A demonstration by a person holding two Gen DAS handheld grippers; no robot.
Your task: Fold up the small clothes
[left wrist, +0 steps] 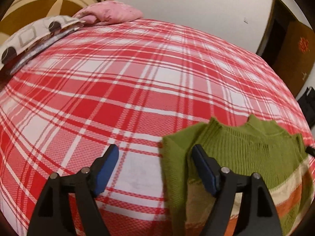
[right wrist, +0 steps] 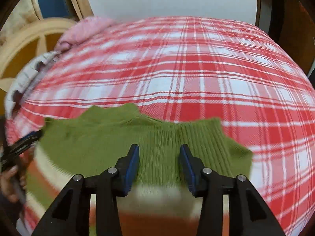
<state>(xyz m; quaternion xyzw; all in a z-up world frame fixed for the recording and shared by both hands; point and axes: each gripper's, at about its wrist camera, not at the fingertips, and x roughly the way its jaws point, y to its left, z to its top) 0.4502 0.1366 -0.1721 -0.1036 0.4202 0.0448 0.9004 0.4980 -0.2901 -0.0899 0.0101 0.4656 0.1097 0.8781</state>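
A small green ribbed sweater (left wrist: pixel 246 147) with cream and orange stripes lies on the red plaid bed cover (left wrist: pixel 128 78). My left gripper (left wrist: pixel 155 153) is open, its right finger over the sweater's left sleeve edge, its left finger over bare cover. In the right wrist view the sweater (right wrist: pixel 118 137) lies spread under my right gripper (right wrist: pixel 159 153), which is open just above the green ribbed part. The left gripper (right wrist: pixel 21 145) shows at that view's left edge beside the sweater, with a hand behind it.
A pink pillow (left wrist: pixel 110 12) and a patterned pillow (left wrist: pixel 35 37) lie at the bed's far left corner. A wooden headboard (left wrist: pixel 45 2) stands behind them. A white wall and a dark door (left wrist: pixel 289 55) are to the right.
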